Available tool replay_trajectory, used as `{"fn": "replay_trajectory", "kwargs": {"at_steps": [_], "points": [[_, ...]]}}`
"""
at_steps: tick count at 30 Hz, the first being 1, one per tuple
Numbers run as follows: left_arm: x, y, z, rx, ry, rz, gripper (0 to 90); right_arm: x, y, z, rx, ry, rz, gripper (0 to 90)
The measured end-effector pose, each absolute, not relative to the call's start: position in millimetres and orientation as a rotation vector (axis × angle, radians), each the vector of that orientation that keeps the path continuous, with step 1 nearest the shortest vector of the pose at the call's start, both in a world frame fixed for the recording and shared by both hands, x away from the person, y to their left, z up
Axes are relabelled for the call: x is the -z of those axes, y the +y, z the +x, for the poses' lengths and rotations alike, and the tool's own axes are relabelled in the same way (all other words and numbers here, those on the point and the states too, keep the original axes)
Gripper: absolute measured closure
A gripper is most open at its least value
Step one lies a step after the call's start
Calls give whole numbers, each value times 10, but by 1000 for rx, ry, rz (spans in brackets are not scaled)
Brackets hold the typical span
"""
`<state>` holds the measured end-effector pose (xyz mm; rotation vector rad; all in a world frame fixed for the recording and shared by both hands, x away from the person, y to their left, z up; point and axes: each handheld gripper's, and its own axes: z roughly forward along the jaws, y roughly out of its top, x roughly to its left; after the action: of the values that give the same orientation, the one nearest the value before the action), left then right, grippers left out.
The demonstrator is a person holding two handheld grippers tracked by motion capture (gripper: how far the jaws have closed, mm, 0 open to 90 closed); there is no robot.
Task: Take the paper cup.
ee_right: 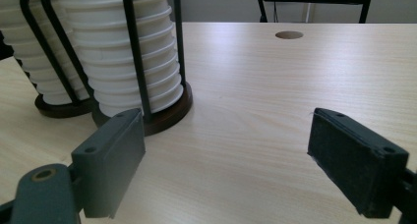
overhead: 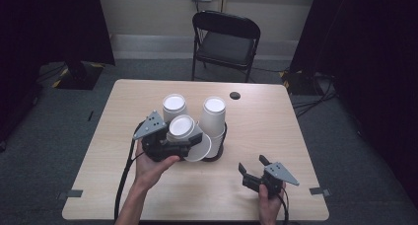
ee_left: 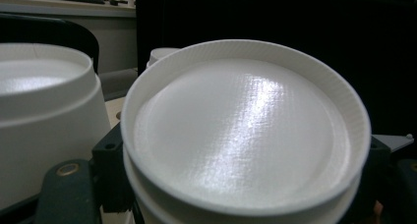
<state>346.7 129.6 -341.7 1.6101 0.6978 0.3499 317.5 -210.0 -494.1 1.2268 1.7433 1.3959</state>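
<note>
My right tool [overhead: 256, 169] rested spread and empty on the desk [overhead: 276, 131]. My left tool [overhead: 190, 138] pinched a white paper cup [overhead: 183, 131], tilted, just beside the wire rack [overhead: 220, 148] holding two upside-down cup stacks [overhead: 213, 119].

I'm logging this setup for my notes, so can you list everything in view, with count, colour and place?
held cup: one, white, upside down, in the left gripper beside the stacks
cup stacks: two, white, upside down, in wire holders at the table's middle
wire holders: two, black with dark round bases, around the stacks
table: one, light wood, with a round hole near its far edge
chair: one, black, folding, behind the table
left gripper: one, black, shut on the held cup
right gripper: one, black, open, at the table's near right
hands: two, one on each gripper
</note>
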Motion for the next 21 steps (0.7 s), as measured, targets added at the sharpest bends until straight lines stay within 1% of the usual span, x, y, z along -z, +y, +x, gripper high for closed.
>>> {"fn": "replay_trajectory", "kwargs": {"at_steps": [3,5,10,14,15,16,20,21], "points": [[3558,1326,3465,-308,731,1605,217,4940,-2072,3163,-1404,1772,1194,129],[3621,1331,3467,-302,754,1600,217,4939,-2061,3150,-1410,1788,1171,137],[3734,1344,3481,-253,794,1613,216,4940,-1979,3127,-1417,1799,1166,136],[3817,1366,3456,-222,817,1609,216,4943,-1864,3076,-1442,1807,1134,155],[3868,1376,3450,-209,827,1611,216,4937,-1804,3053,-1469,1815,1131,198],[3868,1376,3450,-209,827,1611,216,4937,-1804,3053,-1469,1815,1131,198],[3975,1379,3421,-175,854,1613,216,4875,-1665,3019,-1542,1835,1099,292],[3991,1379,3417,-168,853,1611,216,4864,-1642,3014,-1561,1840,1089,303]]}}
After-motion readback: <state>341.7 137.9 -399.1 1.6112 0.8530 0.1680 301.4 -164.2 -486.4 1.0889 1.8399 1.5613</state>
